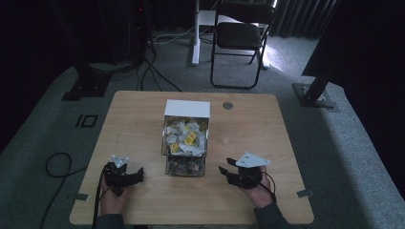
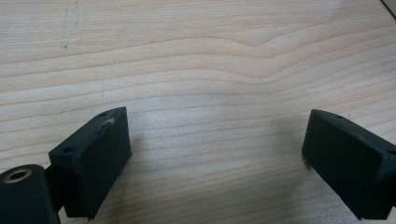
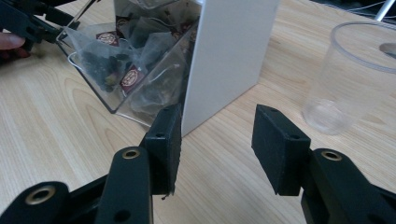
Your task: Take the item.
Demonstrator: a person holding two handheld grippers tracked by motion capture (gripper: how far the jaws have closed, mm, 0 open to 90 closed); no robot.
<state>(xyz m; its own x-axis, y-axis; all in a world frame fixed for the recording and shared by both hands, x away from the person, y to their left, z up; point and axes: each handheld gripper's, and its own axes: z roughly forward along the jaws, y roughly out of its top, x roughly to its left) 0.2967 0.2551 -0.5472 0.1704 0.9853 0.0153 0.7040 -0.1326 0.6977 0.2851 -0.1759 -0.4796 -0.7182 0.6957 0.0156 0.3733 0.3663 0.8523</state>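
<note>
The left gripper [image 1: 136, 175], matte black plastic with blocky rectangular pads, rests low on the pale, fine-grained wooden table [image 1: 138, 119] with its jaws spread wide and nothing but bare wood between them. From it, the clear, square-walled plastic dispenser box with a white panel [image 1: 186, 138] stands at about two o'clock, nearby; it is packed with crumpled translucent tea bags bearing small yellow and dark red tags [image 1: 190, 138]. The right gripper [image 1: 228, 168], of the same black plastic and carrying a grey three-cornered plate, has its jaws parted about halfway and empty; the box lies at about ten o'clock from it, close but apart, its white panel [image 3: 229, 51] straight ahead between the jaws in the right gripper view. A clear, thin-walled plastic cup [image 3: 348, 77] stands upright at one o'clock from that gripper. Grey carpet [image 1: 334, 157] surrounds the table; beyond it, at twelve o'clock, stands a black folding chair [image 1: 239, 38] before dark curtains.
</note>
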